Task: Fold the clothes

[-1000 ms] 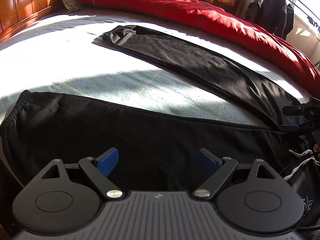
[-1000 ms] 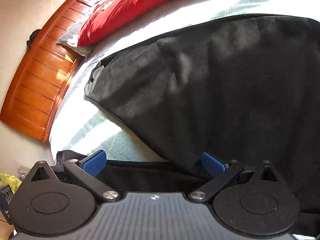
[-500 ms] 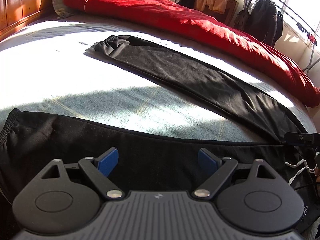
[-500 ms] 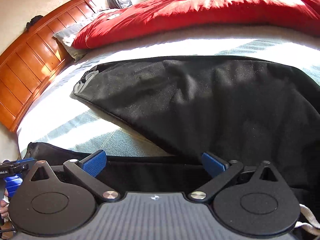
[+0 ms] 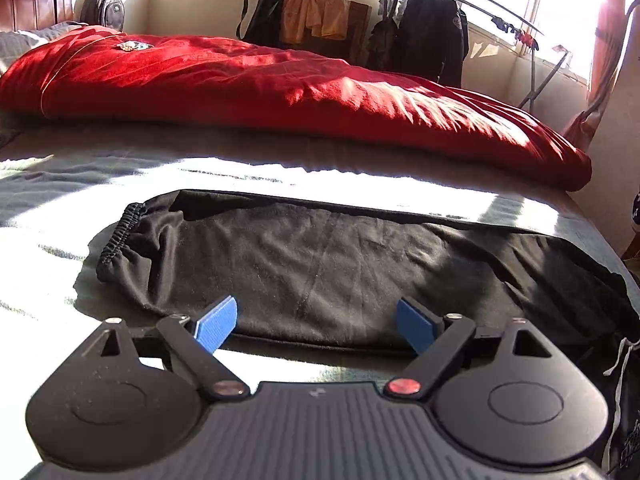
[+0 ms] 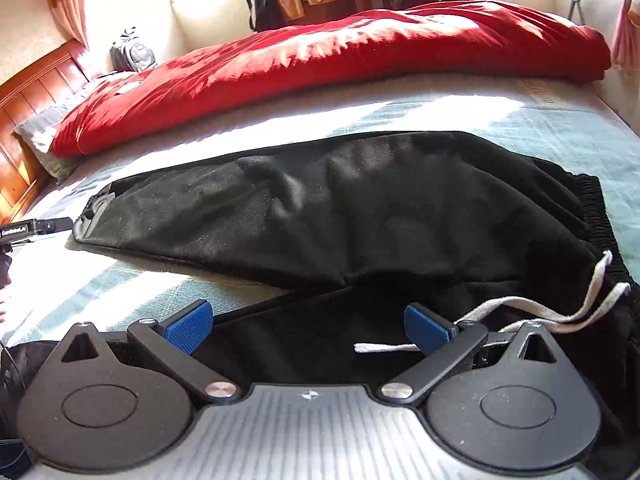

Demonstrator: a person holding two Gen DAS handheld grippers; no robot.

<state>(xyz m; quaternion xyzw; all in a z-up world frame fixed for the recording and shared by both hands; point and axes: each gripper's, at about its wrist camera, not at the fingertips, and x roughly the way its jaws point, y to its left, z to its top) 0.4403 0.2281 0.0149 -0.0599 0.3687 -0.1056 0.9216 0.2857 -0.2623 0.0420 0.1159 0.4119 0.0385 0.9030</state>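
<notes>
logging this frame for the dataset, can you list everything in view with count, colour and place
trousers: one pair, black, spread on the bed in front of both tools
drawstring: one, white, at the waistband by the right tool
bed sheet: one, pale blue-grey, under the trousers
duvet: one, red, along the far side of the bed
headboard: one, brown wood, far left
backpack: one, grey, by the far wall
hanging clothes: several, dark and orange, under the windows
left tool: one, black with blue pads, open, empty
right tool: one, black with blue pads, open, empty
</notes>
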